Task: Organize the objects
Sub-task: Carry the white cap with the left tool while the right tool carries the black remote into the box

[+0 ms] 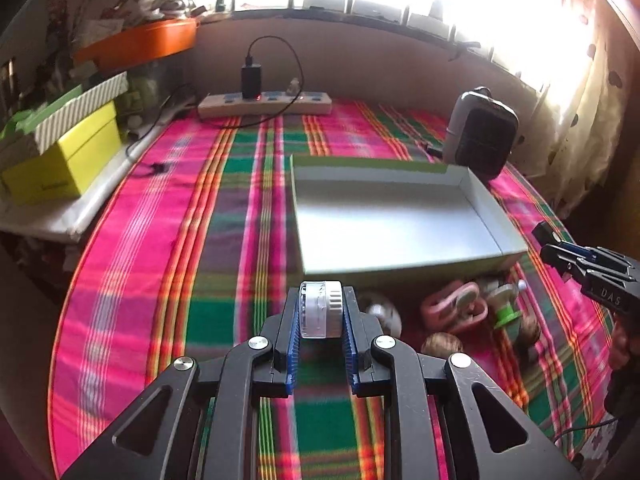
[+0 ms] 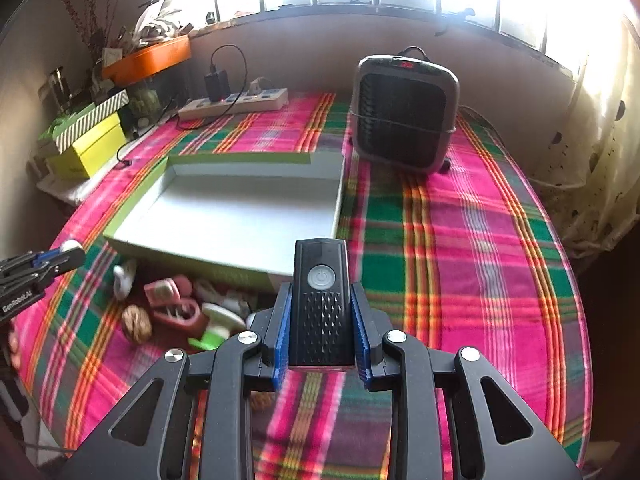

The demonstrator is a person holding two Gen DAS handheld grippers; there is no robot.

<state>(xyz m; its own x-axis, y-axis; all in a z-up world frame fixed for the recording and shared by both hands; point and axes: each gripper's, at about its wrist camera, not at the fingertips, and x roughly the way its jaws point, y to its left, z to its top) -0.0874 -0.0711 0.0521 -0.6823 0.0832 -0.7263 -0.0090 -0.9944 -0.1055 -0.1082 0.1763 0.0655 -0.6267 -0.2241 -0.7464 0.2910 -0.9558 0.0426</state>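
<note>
My left gripper point(image 1: 321, 312) is shut on a small clear and white round container point(image 1: 321, 309), held above the plaid cloth just before the near wall of the shallow white box point(image 1: 400, 216). My right gripper point(image 2: 321, 312) is shut on a black rectangular device with a round power button point(image 2: 321, 300), held near the box's right front corner point(image 2: 240, 216). Small items lie before the box: a pink case point(image 1: 456, 306), a green and white piece point(image 1: 506, 304), walnuts point(image 1: 442, 345). They also show in the right wrist view: pink case point(image 2: 174, 300), walnut point(image 2: 136, 323).
A dark grey heater point(image 2: 404, 112) stands at the back right of the table. A power strip with a charger point(image 1: 264, 102) lies at the back. Yellow and striped boxes point(image 1: 60, 152) and an orange tray point(image 1: 140, 42) sit at the left. A curtain point(image 2: 592, 160) hangs at the right.
</note>
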